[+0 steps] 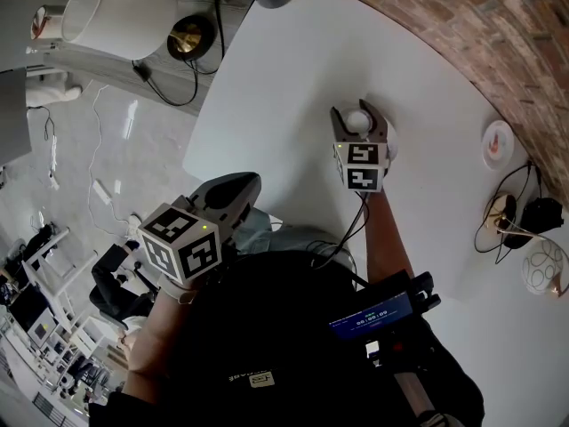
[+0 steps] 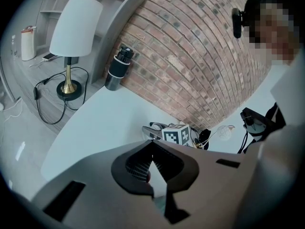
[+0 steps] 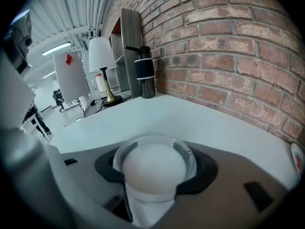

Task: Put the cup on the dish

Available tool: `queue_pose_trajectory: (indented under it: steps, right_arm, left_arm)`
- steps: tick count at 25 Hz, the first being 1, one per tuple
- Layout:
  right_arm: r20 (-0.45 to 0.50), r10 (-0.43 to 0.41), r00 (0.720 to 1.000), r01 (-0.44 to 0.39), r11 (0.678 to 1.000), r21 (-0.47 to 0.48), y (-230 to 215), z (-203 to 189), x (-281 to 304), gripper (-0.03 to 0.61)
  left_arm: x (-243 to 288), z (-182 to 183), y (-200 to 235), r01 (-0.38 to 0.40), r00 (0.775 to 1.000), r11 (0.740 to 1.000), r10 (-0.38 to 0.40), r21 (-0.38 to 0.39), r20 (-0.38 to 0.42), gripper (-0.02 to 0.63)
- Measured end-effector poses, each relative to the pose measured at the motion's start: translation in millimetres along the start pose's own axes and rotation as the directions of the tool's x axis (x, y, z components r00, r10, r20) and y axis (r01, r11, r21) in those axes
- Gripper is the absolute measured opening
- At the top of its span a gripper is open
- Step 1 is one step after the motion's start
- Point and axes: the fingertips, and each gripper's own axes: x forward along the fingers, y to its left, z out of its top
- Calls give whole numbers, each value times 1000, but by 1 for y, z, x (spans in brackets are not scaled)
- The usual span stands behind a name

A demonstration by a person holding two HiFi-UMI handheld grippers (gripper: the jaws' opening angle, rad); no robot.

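Right claw (image 1: 357,112): clamped on cup (image 3: 155,168), centre frame
Left claw (image 1: 247,185): clenched tight, lower left
Dish (image 1: 497,143): right edge, well apart from cup

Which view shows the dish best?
Head view: whole dish on the table by the brick wall. Right gripper view: dish cut off at the right edge. Left gripper view doesn't clearly show it.

The round white table top (image 1: 293,78) is smooth and matt; the red brick wall (image 3: 228,46) along its far edge is rough and dull. Over the table the clear round cup (image 3: 155,162) looks glossy — glass or plastic, hard to tell — in the matt grey plastic jaws of the right gripper (image 1: 359,118). Beside the table, the brass-coloured round lamp base (image 1: 189,36) is shiny metal.
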Motion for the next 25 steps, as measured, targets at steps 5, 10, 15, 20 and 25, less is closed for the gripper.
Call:
queue_pose_trajectory:
  steps: [5,10,15,20,25]
  right_arm:
    - [6,-3,1000,3,1000,6,2,1,-2,252]
    - [4,-6,1000,6,1000,3,3,0,-5,252]
    - [7,-18,1000,18,1000,1,2,-1,-6,252]
    - [5,-28,1000,28,1000,1,2,-2,-6,252]
    - [6,-35,999,35,999,0,1,-4,-8,252]
  left_arm:
    - [1,-1,-1,4,1000,1000,-4,0,-3,5]
    - [1,-2,-3,6,1000,1000,-6,3,-4,5]
    - [1,-2,-4,7,1000,1000,-7,3,-3,5]
    - [-1,-3,-4,5,1000,1000,-5,1,1,5]
    - [-2,-4,-6,4,1000,1000,-4,0,7,5]
